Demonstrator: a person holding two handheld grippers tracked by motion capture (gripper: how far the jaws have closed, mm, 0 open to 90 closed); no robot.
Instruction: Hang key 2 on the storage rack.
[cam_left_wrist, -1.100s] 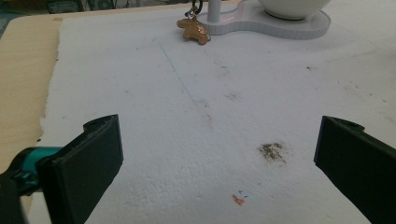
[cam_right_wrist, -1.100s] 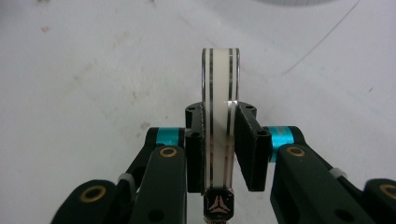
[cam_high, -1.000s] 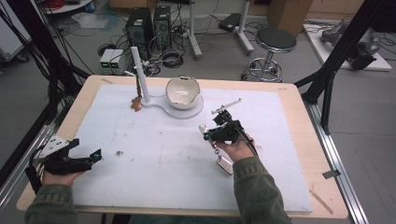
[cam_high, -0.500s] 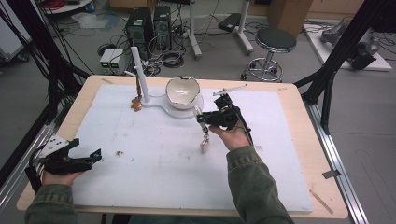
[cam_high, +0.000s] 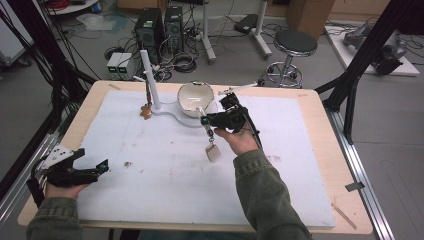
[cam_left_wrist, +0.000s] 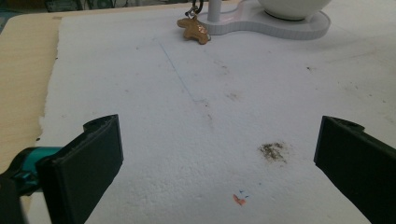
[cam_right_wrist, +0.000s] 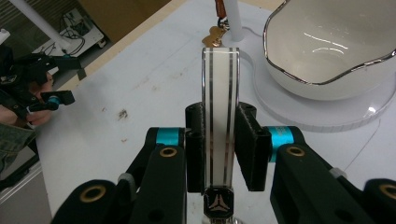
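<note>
My right gripper (cam_high: 204, 119) is shut on a white strap with dark stripes (cam_right_wrist: 219, 112), which stands up between its pads (cam_right_wrist: 250, 140). In the high view the strap (cam_high: 207, 134) hangs below the jaws and ends in a pale tag (cam_high: 213, 152) just above the white mat (cam_high: 165, 190). The gripper hovers just in front of a white bowl (cam_high: 195, 96) on a white stand with a post (cam_high: 150, 80). A brown charm (cam_high: 146, 112) hangs at the post's foot. My left gripper (cam_high: 102, 166) rests at the mat's near left, open, with nothing between its jaws.
The bowl's stand base (cam_left_wrist: 280, 25) and the brown charm (cam_left_wrist: 195, 29) lie far ahead of the left gripper (cam_left_wrist: 219, 158). Small dirt marks (cam_left_wrist: 273, 150) spot the mat. The wooden table edge (cam_high: 345, 200) borders the mat at the right. A stool (cam_high: 294, 45) stands beyond the table.
The right hand has risen and moved away from the person toward the bowl, lifting the strap and tag off the mat. The left gripper has stayed put.
</note>
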